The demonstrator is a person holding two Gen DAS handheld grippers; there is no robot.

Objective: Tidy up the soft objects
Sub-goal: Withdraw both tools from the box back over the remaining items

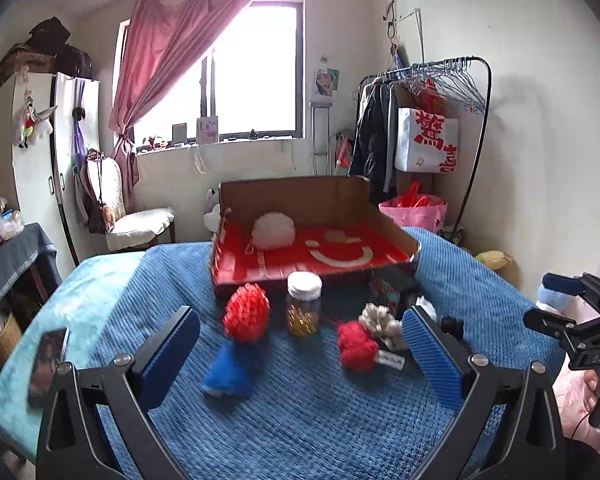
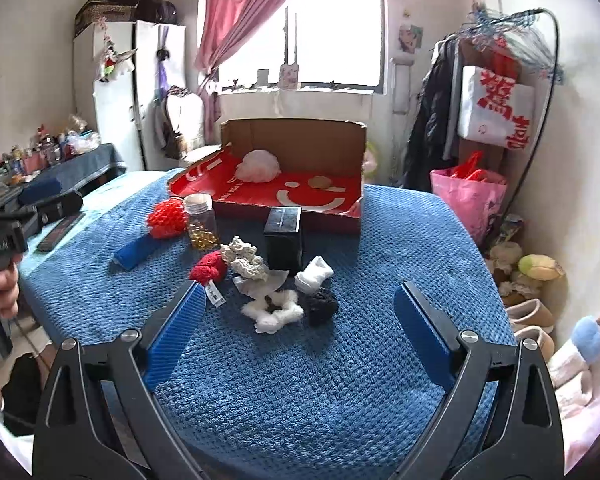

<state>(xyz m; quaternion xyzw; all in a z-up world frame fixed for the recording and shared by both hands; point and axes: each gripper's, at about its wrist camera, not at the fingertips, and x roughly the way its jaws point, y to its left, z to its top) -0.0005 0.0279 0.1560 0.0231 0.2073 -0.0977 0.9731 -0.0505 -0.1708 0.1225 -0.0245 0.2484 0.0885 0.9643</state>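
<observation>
Right wrist view: right tongs (image 2: 295, 320) gaping, empty, fluffy white scrunchie (image 2: 273, 310) just ahead between blades; could snag black knitted ball (image 2: 320, 306) alongside. Left tongs (image 1: 300, 344) likewise wide, empty.

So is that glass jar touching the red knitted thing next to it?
Cannot tell: in the right wrist view the glass jar overlaps the red knitted thing.

The near bed (image 2: 320, 392) is bare. The jar (image 2: 201, 222) and black box (image 2: 283, 236) stand before the cardboard box (image 2: 291, 136).
</observation>
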